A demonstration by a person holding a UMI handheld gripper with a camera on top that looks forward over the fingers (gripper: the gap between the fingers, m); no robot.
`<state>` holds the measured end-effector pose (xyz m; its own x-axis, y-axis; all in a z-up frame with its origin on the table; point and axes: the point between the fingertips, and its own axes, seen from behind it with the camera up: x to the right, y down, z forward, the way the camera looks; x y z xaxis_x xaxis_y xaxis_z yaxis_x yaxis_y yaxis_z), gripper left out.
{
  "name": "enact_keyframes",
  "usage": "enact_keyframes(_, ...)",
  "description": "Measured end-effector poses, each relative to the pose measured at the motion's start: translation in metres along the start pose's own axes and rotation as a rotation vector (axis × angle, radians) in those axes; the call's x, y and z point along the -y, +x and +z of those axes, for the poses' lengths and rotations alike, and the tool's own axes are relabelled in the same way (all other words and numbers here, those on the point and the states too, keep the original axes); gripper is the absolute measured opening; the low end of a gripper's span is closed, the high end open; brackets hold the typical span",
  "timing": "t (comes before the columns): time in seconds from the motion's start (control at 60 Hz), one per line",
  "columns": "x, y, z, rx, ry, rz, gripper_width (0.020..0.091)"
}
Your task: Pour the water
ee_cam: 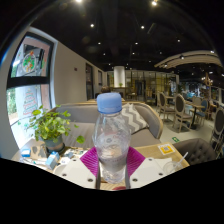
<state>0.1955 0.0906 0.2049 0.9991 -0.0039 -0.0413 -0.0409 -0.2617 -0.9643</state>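
Note:
A clear plastic water bottle (111,138) with a light blue cap (110,102) stands upright between my gripper's (112,163) two fingers. The magenta pads (90,160) press against both sides of its lower body, so the gripper is shut on the bottle. Water fills much of the bottle. Its base is hidden below, between the white fingers. No cup or other vessel shows.
A potted green plant (50,125) stands to the left, below a framed picture (30,60) on the wall. A wooden table surface (160,152) lies behind the bottle. Chairs and tables (185,110) fill the room to the right.

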Motion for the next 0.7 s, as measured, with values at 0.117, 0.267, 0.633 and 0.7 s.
enact_keyframes(0.117, -0.066, 0.016, 0.012, -0.02, -0.096, -0.031, 0.0327)
enact_keyframes(0.267, -0.127, 0.03, 0.024, -0.053, -0.172, -0.012, 0.0329)
enact_keyframes(0.633, -0.143, 0.041, 0.004, -0.112, -0.232, 0.012, 0.0808)
enact_keyframes(0.7, -0.141, 0.039, -0.012, -0.117, -0.257, 0.015, 0.085)
